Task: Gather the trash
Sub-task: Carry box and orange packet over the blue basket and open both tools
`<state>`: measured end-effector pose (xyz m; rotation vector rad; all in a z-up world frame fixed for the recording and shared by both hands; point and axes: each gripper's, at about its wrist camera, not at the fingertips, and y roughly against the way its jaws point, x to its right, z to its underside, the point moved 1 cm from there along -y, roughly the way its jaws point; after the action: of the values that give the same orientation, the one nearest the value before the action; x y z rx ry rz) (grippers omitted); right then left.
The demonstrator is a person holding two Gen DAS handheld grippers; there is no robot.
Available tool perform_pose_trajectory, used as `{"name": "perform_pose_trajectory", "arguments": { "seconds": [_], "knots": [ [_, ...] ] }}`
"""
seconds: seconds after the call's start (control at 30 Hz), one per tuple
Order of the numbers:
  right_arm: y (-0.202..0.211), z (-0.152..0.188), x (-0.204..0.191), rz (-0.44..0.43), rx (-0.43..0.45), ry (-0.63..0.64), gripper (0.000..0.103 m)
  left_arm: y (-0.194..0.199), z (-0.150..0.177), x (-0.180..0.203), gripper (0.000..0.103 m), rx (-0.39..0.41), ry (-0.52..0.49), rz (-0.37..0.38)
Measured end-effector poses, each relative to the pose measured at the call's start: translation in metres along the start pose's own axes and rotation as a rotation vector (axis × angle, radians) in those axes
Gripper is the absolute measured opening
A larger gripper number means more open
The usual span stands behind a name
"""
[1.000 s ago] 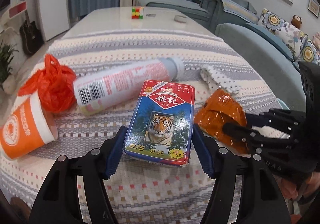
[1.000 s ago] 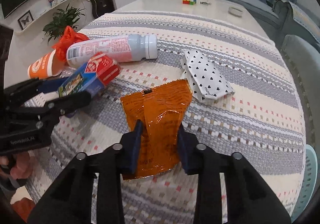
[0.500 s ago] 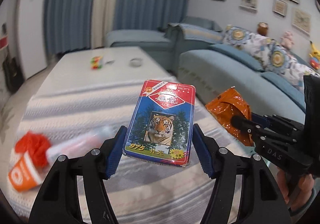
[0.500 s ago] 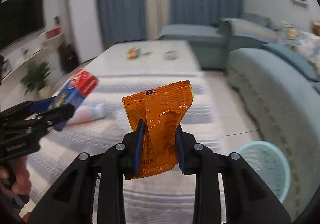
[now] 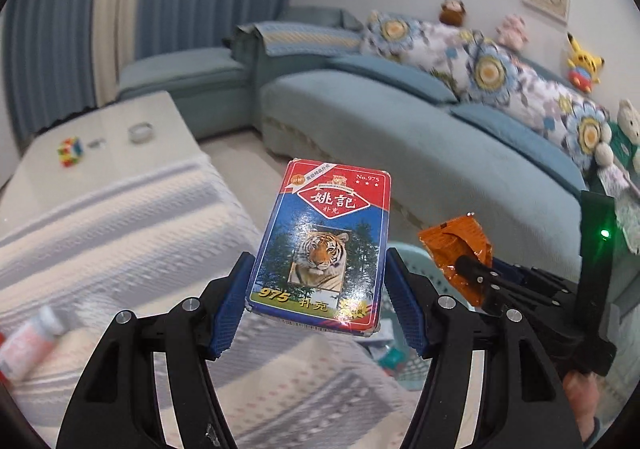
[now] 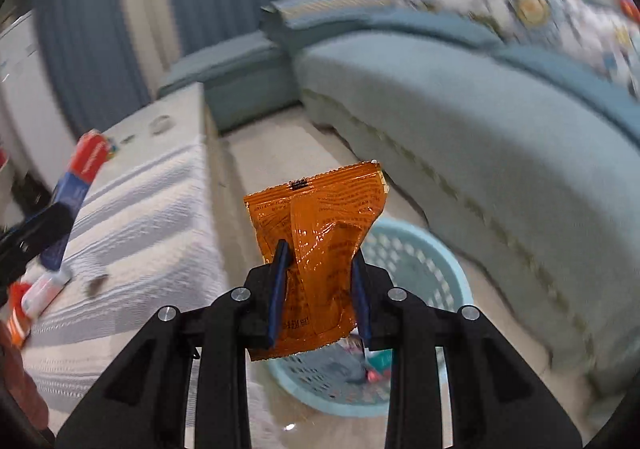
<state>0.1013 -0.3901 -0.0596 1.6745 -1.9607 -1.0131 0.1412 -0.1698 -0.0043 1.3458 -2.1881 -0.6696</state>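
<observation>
Gripping a playing-card box (image 5: 320,249), tiger print, red and blue, the left gripper (image 5: 318,307) has its blue pads pressed on the box's two long sides, lower end, box raised off the table. Right gripper (image 6: 318,289) pinches an orange snack wrapper (image 6: 320,249) across its lower half, jaws nearly together, wrapper crumpled and standing up between the pads. In the left wrist view the right gripper and wrapper sit just right of the box. Light blue laundry-style basket (image 6: 420,261) on the floor below the wrapper, some items inside, blurred. Cloth-covered table (image 5: 120,233) at left; a pale bottle (image 5: 28,341) lies on it. Blue sofa (image 5: 440,137) behind.
</observation>
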Motion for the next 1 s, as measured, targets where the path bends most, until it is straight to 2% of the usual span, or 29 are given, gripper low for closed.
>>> {"name": "perform_pose_trajectory", "arguments": {
  "seconds": [0.13, 0.27, 0.37, 0.43, 0.53, 0.67, 0.8, 1.0],
  "knots": [
    [-0.027, 0.017, 0.024, 0.024, -0.062, -0.059, 0.027, -0.039, 0.018, 0.017, 0.063, -0.082, -0.011, 0.037],
    [-0.051, 0.034, 0.045, 0.046, -0.117, -0.107, 0.028, -0.06, 0.034, 0.028, 0.064, -0.143, -0.06, 0.072],
    [-0.059, 0.045, 0.052, 0.048, -0.143, -0.135, 0.034, -0.072, 0.043, 0.032, 0.063, -0.18, -0.07, 0.101],
    [-0.062, 0.049, 0.054, 0.05, -0.147, -0.14, 0.039, -0.078, 0.046, 0.036, 0.068, -0.198, -0.078, 0.113],
    [-0.064, 0.052, 0.058, 0.052, -0.148, -0.154, 0.047, -0.082, 0.05, 0.041, 0.068, -0.203, -0.107, 0.105],
    [-0.063, 0.054, 0.066, 0.049, -0.147, -0.181, 0.051, -0.084, 0.051, 0.037, 0.068, -0.213, -0.092, 0.11],
    [-0.063, 0.055, 0.071, 0.055, -0.15, -0.197, 0.066, -0.078, 0.049, 0.031, 0.068, -0.208, -0.081, 0.106],
    [-0.056, 0.056, 0.063, 0.033, -0.148, -0.198, 0.066, -0.068, 0.046, 0.027, 0.068, -0.182, -0.08, 0.095]
  ]
}}
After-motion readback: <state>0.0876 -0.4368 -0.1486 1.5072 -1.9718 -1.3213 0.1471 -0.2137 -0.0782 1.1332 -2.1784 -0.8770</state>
